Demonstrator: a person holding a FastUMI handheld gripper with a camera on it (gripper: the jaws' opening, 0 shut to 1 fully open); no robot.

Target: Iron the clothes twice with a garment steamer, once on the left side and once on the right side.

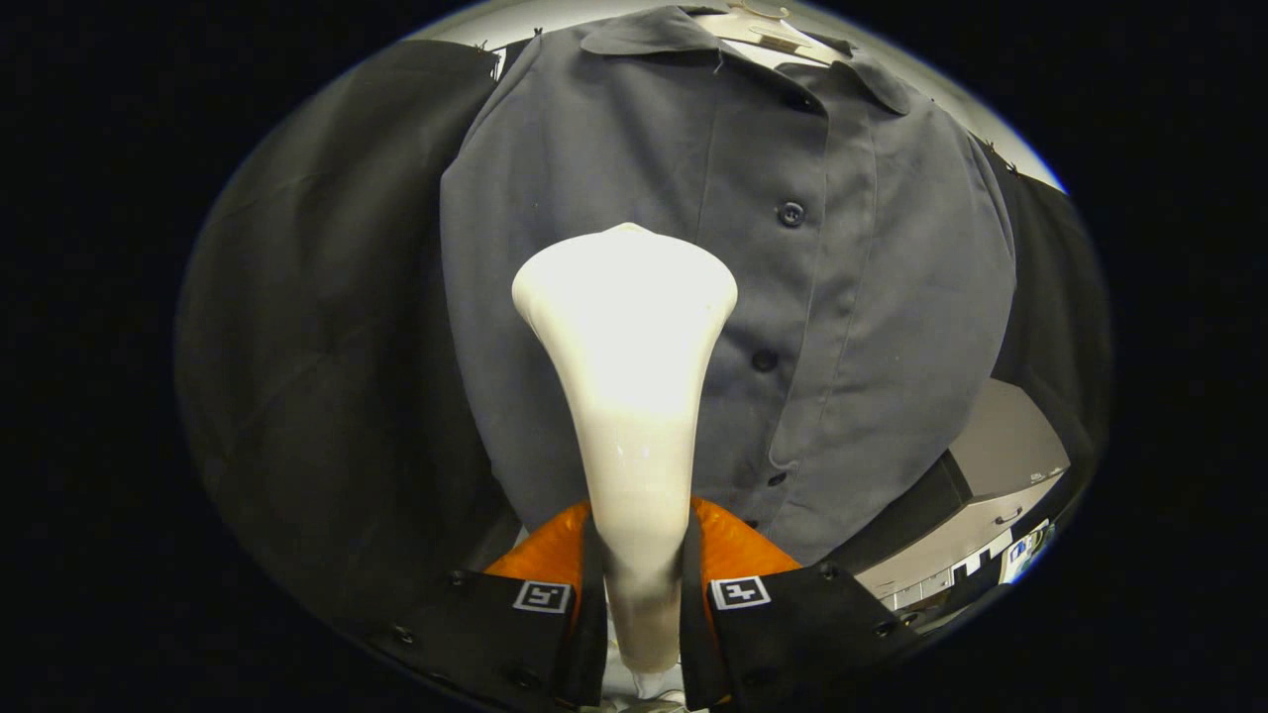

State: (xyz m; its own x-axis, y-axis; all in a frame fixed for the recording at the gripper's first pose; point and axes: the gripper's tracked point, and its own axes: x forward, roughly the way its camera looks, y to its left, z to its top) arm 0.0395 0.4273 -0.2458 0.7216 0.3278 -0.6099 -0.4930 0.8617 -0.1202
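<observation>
- The gripper (642, 594) is clamped on the narrow neck of a white garment steamer (626, 396), one finger pressing on each side of it.
- The steamer rises from between the fingers and flares into a broad, rounded head, held against or just short of a grey button-front shirt (852, 327); contact cannot be judged from this angle.
- The head sits on the panel left of the button placket (792, 297), its edge just beside the dark buttons that run down the shirt's middle.
- The shirt hangs on a pale hanger (768, 35), collar spread at the top, and stretches well beyond the steamer on both sides.
- Black cloth (327, 376) hangs behind the shirt on both sides.
- A light-coloured room with pale cabinets (976, 550) shows past the shirt's lower right hem.
</observation>
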